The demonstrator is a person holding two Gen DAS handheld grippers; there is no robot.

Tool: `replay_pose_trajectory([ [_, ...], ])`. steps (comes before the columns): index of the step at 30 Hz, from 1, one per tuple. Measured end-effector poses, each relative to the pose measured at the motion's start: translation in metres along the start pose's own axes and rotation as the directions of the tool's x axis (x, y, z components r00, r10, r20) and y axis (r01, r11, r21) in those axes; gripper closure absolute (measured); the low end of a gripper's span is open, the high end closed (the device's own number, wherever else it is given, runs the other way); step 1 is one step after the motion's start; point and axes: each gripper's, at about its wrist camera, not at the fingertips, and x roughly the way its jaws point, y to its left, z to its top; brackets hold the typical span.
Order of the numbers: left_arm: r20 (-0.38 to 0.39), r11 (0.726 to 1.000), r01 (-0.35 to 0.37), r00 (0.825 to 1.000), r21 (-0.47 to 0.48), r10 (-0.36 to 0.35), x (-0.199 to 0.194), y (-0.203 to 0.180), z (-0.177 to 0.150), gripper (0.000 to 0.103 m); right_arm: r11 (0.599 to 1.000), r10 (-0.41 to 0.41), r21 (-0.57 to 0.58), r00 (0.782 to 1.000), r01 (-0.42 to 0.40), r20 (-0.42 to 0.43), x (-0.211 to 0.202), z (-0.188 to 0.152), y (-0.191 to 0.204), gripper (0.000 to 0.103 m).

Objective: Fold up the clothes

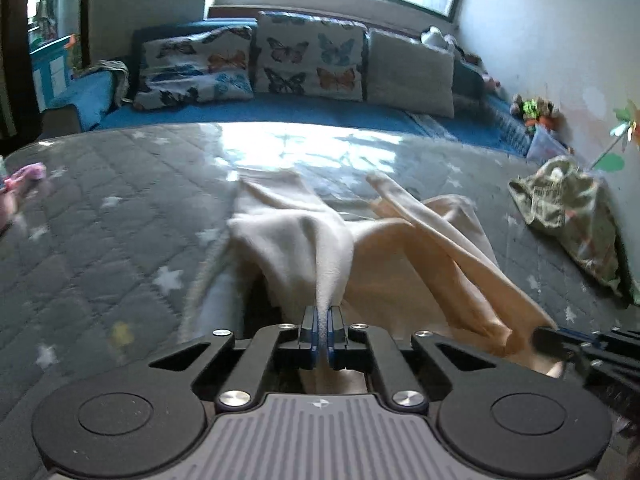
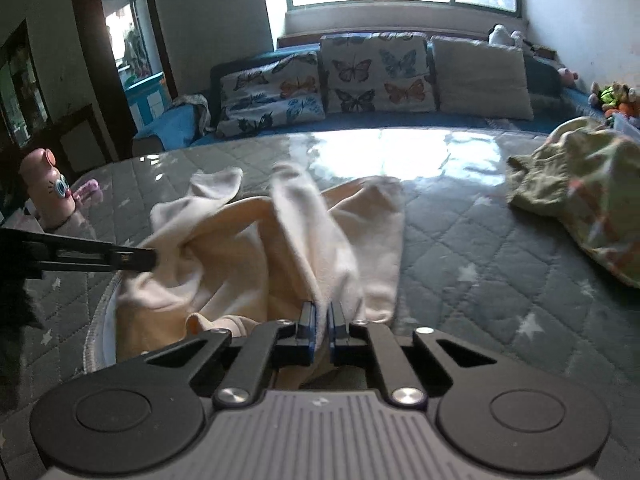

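Note:
A cream garment [image 1: 320,236] lies crumpled on the grey quilted mattress [image 1: 100,220], partly lifted toward me. My left gripper [image 1: 323,316] is shut on a pinched fold of it. My right gripper [image 2: 322,312] is shut on another fold of the same cream garment [image 2: 248,248]. The right gripper [image 1: 560,340] shows at the right edge of the left wrist view, holding the cloth's edge. The left gripper [image 2: 136,258] enters the right wrist view from the left, clamped on bunched cloth. The garment's parts under both grippers are hidden.
An olive patterned garment [image 2: 580,188] lies at the mattress's right side by the wall. A pink toy [image 2: 52,196] stands at the left edge. Butterfly cushions [image 2: 376,76] line a blue couch behind the mattress [image 2: 500,280].

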Motion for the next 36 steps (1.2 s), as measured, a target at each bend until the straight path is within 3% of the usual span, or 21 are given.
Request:
replay_pose_trajectory([
  [8, -0.002, 0.999, 0.014, 1.0, -0.033, -0.014, -0.067, 0.038, -0.045, 0.098, 1.0, 0.019, 0.009, 1.0, -0.019, 0.005, -0.057, -0.029, -0.011, 0.098],
  [14, -0.102, 1.0, 0.015, 0.995, 0.018, -0.013, -0.078, 0.048, -0.085, 0.097, 0.997, 0.038, -0.064, 0.998, -0.04, -0.041, -0.077, -0.045, 0.002, 0.094],
  [16, -0.102, 1.0, 0.015, 0.995, 0.018, -0.013, -0.082, 0.05, -0.089, 0.095, 0.994, 0.041, -0.095, 0.998, -0.046, -0.056, -0.083, -0.049, 0.007, 0.092],
  [18, -0.076, 1.0, 0.011, 0.997, 0.02, -0.01, -0.088, 0.049, -0.087, 0.088, 0.991, 0.044, -0.126, 0.997, -0.053, -0.07, -0.088, -0.053, 0.013, 0.091],
  [20, -0.031, 0.999, 0.007, 0.999, 0.037, -0.005, -0.093, 0.044, -0.079, 0.057, 0.986, 0.057, -0.155, 0.996, -0.066, -0.064, -0.087, -0.049, 0.022, 0.08],
  [22, 0.012, 0.998, -0.003, 1.0, 0.058, 0.002, -0.095, 0.038, -0.071, 0.05, 0.98, 0.067, -0.185, 0.996, -0.076, -0.053, -0.08, -0.042, 0.032, 0.07],
  [30, 0.099, 0.986, -0.008, 0.995, 0.167, -0.008, -0.069, 0.004, -0.039, 0.052, 0.955, 0.129, -0.263, 0.991, -0.136, -0.046, -0.022, -0.014, 0.067, 0.07],
  [36, 0.061, 0.98, 0.031, 0.997, 0.198, -0.044, -0.032, -0.005, -0.022, 0.059, 0.954, 0.153, -0.25, 0.985, -0.167, -0.078, 0.018, -0.005, 0.076, 0.071],
])
